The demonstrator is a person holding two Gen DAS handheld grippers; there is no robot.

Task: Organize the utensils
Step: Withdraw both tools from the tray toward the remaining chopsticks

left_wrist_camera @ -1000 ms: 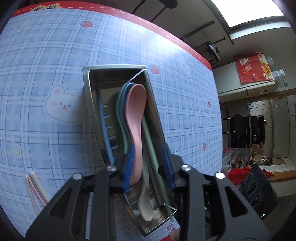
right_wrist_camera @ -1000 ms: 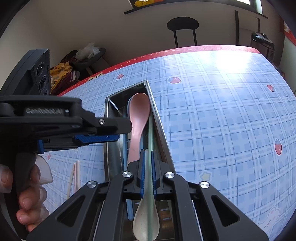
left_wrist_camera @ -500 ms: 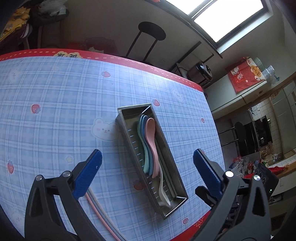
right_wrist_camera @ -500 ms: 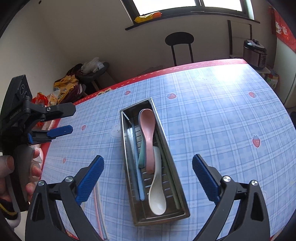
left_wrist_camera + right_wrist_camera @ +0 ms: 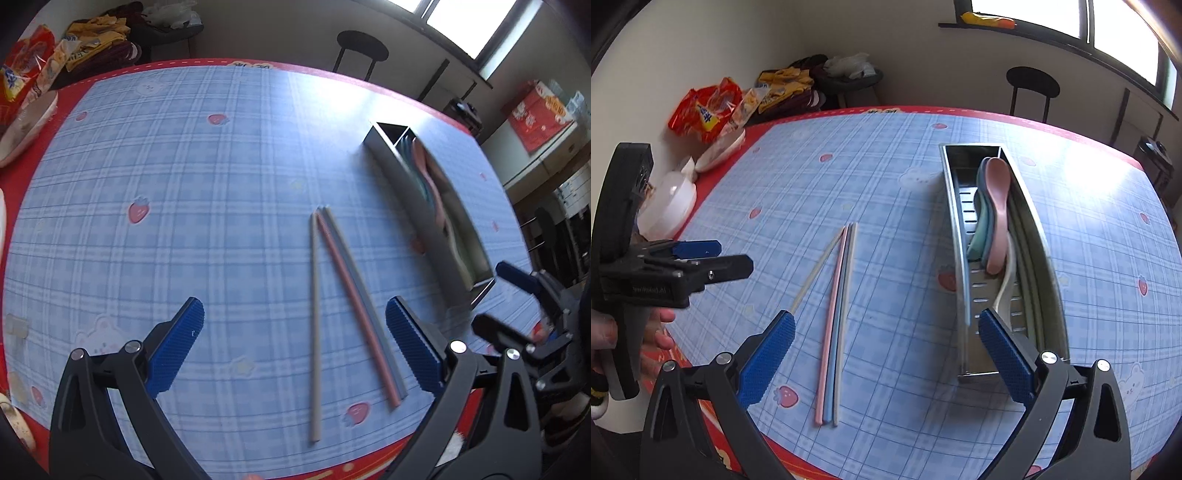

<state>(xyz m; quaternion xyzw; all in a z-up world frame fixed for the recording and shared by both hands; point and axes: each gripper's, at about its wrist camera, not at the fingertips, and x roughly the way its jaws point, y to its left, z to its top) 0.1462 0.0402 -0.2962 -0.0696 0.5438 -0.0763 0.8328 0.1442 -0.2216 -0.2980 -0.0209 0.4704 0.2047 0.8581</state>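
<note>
A steel utensil tray (image 5: 964, 258) lies on the blue plaid tablecloth, holding a pink spoon (image 5: 997, 206), a white spoon (image 5: 1004, 284), green and blue spoons and some sticks. It also shows in the left wrist view (image 5: 402, 184). Several loose chopsticks (image 5: 838, 302), pink, blue and cream, lie left of the tray; the left wrist view shows them (image 5: 343, 284) too. My left gripper (image 5: 293, 345) is open and empty, just short of the chopsticks. My right gripper (image 5: 886, 356) is open and empty, between chopsticks and tray. The left gripper (image 5: 701, 254) shows at the left.
Snack bags (image 5: 705, 110) and white bowls (image 5: 670, 201) sit at the table's far left corner. A black stool (image 5: 1032, 83) stands behind the table. The red table edge (image 5: 746, 435) runs close under both grippers.
Both grippers have pulled back from the tray and swung left, open. The loose chopsticks now lie in front of the left gripper. The spoons stay in the tray.
</note>
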